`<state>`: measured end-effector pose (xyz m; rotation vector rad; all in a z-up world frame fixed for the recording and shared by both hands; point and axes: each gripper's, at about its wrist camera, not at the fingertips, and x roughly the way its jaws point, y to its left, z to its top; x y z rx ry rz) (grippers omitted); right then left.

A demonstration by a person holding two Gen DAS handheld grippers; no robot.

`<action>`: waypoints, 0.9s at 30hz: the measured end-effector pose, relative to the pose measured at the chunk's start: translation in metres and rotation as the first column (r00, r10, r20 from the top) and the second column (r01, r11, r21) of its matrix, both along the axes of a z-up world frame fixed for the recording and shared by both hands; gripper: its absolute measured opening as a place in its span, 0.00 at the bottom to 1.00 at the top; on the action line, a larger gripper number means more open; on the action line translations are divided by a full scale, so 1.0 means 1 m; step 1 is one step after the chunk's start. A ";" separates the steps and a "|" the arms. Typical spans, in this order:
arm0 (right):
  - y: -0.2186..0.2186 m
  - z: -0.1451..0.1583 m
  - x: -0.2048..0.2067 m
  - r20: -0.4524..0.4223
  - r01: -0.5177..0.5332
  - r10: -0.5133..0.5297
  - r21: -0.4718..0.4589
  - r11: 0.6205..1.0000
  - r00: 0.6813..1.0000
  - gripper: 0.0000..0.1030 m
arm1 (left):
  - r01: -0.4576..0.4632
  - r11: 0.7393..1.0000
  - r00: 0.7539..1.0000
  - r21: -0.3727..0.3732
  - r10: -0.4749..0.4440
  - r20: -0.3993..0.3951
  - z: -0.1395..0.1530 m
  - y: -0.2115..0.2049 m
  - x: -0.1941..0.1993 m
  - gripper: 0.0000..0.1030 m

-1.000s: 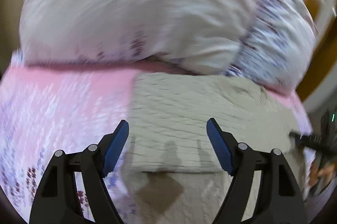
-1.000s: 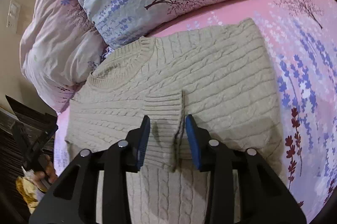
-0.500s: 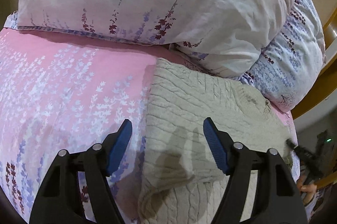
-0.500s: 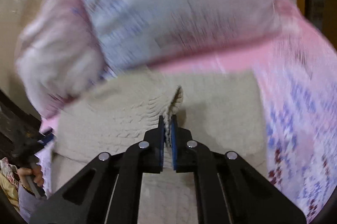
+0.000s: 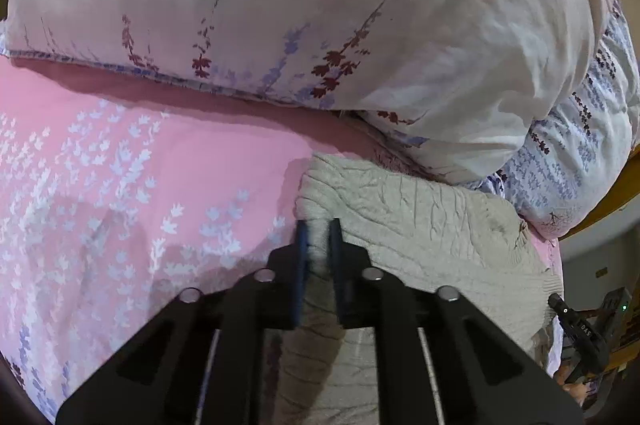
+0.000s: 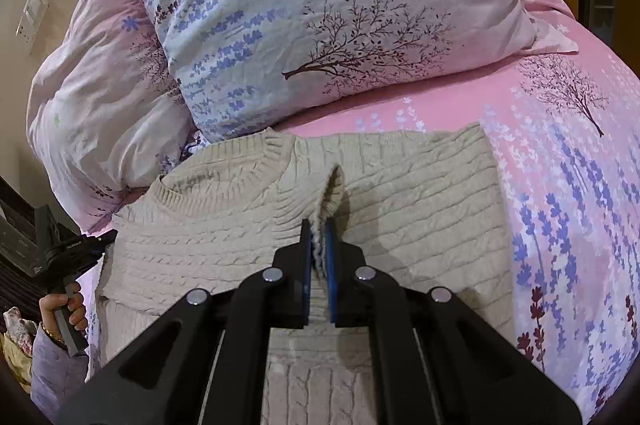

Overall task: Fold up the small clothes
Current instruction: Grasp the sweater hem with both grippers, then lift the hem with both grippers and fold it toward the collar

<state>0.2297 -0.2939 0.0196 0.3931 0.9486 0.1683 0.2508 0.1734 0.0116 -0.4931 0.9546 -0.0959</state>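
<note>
Sweater [image 6: 420, 209] is what both grippers have hold of. It is a beige knit one with a cable pattern, and it lies flat on the pink bed sheet [image 6: 580, 185] with little flowers on it, right in front of both grippers.

The right gripper [image 6: 319, 229] is squeezed tight on a bit of the knit near the middle of the sweater. The knit stands up in a small ridge that runs away from its tips. The round neck hole [image 6: 224, 177] is ahead and to the left of this gripper.

The left gripper [image 5: 318, 229] is closing its jaws on the sweater's edge [image 5: 316, 201]. A fat roll of knit is between them, and the pads press on it from both sides. The rest of the sweater spreads out to the right of this gripper, and the bare pink sheet is to its left.

Two big pillows [image 6: 320, 5] with purple flowers and dark trees sit beyond the sweater, past the tips of both grippers. One pillow touches the sweater's far edge.

A hand [image 6: 60, 309] shows far to the left of the right gripper, holding the handle of the other tool.
</note>
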 end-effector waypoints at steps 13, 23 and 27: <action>-0.010 -0.006 -0.012 -0.050 0.049 -0.052 -0.045 0.998 0.997 0.19 | -0.036 0.995 0.999 0.097 0.034 0.022 0.006 -0.002 -0.007 0.10; -0.076 0.015 -0.124 -0.003 0.051 -0.051 0.011 0.999 0.999 0.61 | 0.094 0.995 0.992 0.017 -0.095 0.080 0.033 0.014 -0.140 0.54; -0.103 -0.002 -0.170 -0.044 0.089 -0.085 0.110 0.990 0.995 0.60 | 0.117 0.991 0.992 -0.072 -0.113 0.051 0.016 0.012 -0.206 0.59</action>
